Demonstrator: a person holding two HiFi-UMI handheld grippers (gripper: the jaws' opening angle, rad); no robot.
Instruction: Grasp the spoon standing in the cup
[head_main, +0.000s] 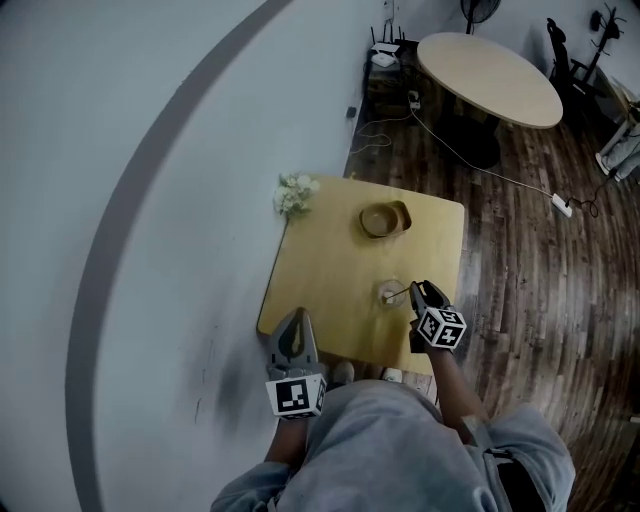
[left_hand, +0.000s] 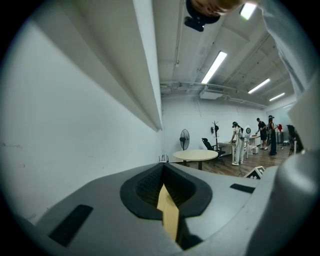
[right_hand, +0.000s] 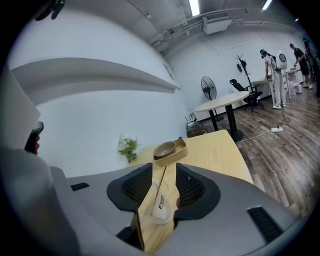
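Wooden bench (head_main: 330, 262) carries the clear cup (right_hand: 159, 214), which sits between the spread jaws of the right tool (right_hand: 165, 172). The spoon (right_hand: 161, 186) stands in it, handle leaning up and away along the slot, seemingly touching neither pad. That tool reaches low from the near edge. Left tool (head_main: 291, 338) idles pinched together, empty, at the near left corner

— What's the left tool (left_hand: 163, 172) doing?
— Tips together, nothing between them.
— And beyond?
— A round table (left_hand: 195, 155); a fan (left_hand: 184, 136) just behind it, people (left_hand: 236, 142) standing to its right.
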